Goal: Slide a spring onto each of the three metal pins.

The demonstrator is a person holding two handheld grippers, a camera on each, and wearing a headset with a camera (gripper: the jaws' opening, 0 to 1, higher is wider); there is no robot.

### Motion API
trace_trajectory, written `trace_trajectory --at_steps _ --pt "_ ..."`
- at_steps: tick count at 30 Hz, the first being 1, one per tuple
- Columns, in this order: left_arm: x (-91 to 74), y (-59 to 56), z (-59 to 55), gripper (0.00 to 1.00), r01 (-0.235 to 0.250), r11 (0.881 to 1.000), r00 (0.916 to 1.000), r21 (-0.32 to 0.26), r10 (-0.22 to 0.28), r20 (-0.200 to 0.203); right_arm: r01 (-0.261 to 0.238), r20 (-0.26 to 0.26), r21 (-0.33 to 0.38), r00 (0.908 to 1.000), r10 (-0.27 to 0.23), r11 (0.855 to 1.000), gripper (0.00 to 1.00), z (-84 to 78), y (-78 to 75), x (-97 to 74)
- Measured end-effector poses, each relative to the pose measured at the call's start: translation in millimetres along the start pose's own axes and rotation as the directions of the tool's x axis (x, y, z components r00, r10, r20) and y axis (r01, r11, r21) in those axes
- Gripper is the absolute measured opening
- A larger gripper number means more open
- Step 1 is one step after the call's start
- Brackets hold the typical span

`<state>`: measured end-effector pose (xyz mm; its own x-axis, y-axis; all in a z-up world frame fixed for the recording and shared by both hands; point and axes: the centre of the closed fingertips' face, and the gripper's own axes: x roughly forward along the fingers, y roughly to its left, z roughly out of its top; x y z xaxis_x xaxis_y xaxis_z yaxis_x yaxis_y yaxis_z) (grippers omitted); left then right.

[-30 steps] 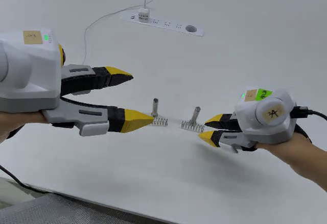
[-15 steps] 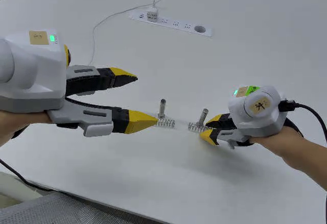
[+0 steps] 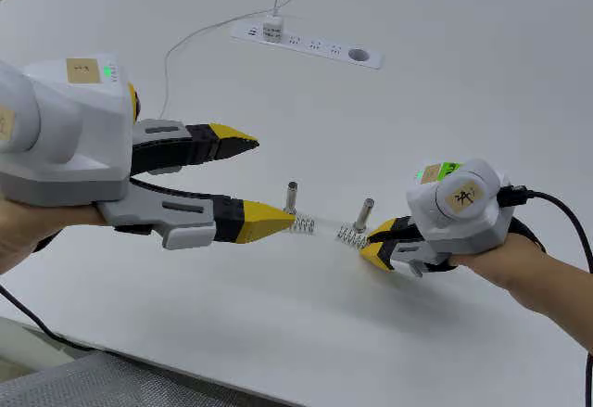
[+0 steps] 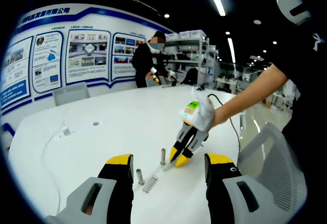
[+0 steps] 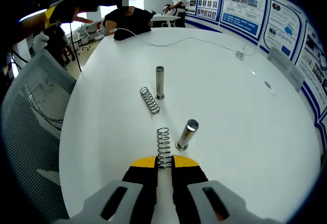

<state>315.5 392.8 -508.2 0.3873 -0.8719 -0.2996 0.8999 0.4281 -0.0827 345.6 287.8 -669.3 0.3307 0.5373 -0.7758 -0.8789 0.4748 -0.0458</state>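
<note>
Two short metal pins stand upright on the white table: the left pin (image 3: 292,196) (image 5: 160,82) and the right pin (image 3: 364,212) (image 5: 186,134). A loose spring (image 3: 301,225) (image 5: 149,100) lies flat beside the left pin. A second spring (image 3: 350,236) (image 5: 163,145) lies by the right pin, and my right gripper (image 3: 375,245) (image 5: 163,164) is shut on its near end. My left gripper (image 3: 267,180) (image 4: 169,162) hovers open, with its lower tip close to the first spring. The right gripper (image 4: 189,137) also faces me in the left gripper view.
A white power strip (image 3: 310,45) with a plugged-in charger and cable lies at the far side of the table. A mesh chair back (image 5: 30,132) stands past the table edge. People stand by the display boards in the background (image 4: 150,60).
My right gripper has slid left along the table to the right-hand spring, and its jaws have closed on the spring's end. The left gripper stays open, nearly in place.
</note>
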Motion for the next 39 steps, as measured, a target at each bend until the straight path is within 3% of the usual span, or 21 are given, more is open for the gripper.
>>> trace_trajectory --at_steps 11,15,24,33,39 --pt "13.6 -13.4 -8.0 0.55 0.053 0.999 0.9981 0.007 -0.053 -0.033 -0.004 0.047 -0.054 0.9989 0.007 0.999 0.10 16.2 10.8 -31.8" --pt "18.4 -14.8 -8.8 0.54 0.059 0.998 0.9981 -0.031 -0.060 -0.013 -0.005 0.070 -0.076 0.9975 0.010 0.997 0.10 25.6 16.0 -45.3" --pt "28.2 -24.8 -18.6 0.47 0.085 0.996 0.9947 -0.005 -0.085 -0.059 0.021 0.119 -0.138 0.9929 -0.004 0.990 0.10 48.8 23.2 -69.8" --pt "39.1 -37.1 -22.4 0.44 0.120 0.993 0.9894 0.018 -0.118 -0.085 -0.016 0.137 -0.249 0.9892 0.051 0.968 0.10 68.4 52.9 -87.4" --pt "44.6 -49.4 -25.3 0.41 0.160 0.986 0.9823 0.045 -0.155 -0.105 -0.038 0.145 -0.278 0.9862 0.081 0.960 0.10 74.5 67.3 -90.4"
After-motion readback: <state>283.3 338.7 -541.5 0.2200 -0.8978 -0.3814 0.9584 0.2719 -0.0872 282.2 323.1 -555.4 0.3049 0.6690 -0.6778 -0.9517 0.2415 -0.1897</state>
